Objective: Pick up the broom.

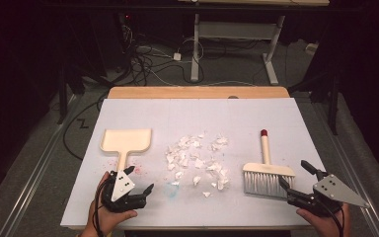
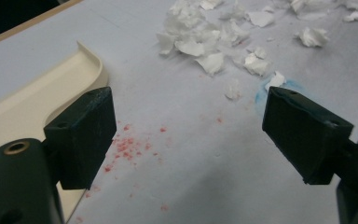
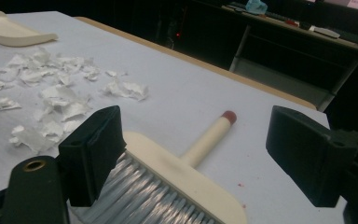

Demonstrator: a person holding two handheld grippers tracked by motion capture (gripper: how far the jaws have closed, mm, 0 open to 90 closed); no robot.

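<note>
High view: a white-covered table (image 1: 128,111) bears a cream dustpan (image 1: 127,140) at left, a scatter of torn paper scraps (image 1: 197,160) in the middle, and a hand brush (image 1: 267,170) at right, its red-tipped handle pointing away from the person and its grey bristles toward the near edge; the left gripper (image 1: 139,178) hangs just beside the near end of the dustpan handle, jaws spread wide with nothing between them; the right gripper (image 1: 296,173) sits just right of the bristles, jaws likewise wide and empty. Left gripper view: dustpan (image 2: 37,105) behind the left jaw, red specks (image 2: 130,144) on the surface between the jaws, scraps (image 2: 205,42) beyond. Right gripper view: brush (image 3: 186,172) lies between the spread jaws, untouched by the pads; scraps (image 3: 51,98) and dustpan (image 3: 9,30) farther left.
</note>
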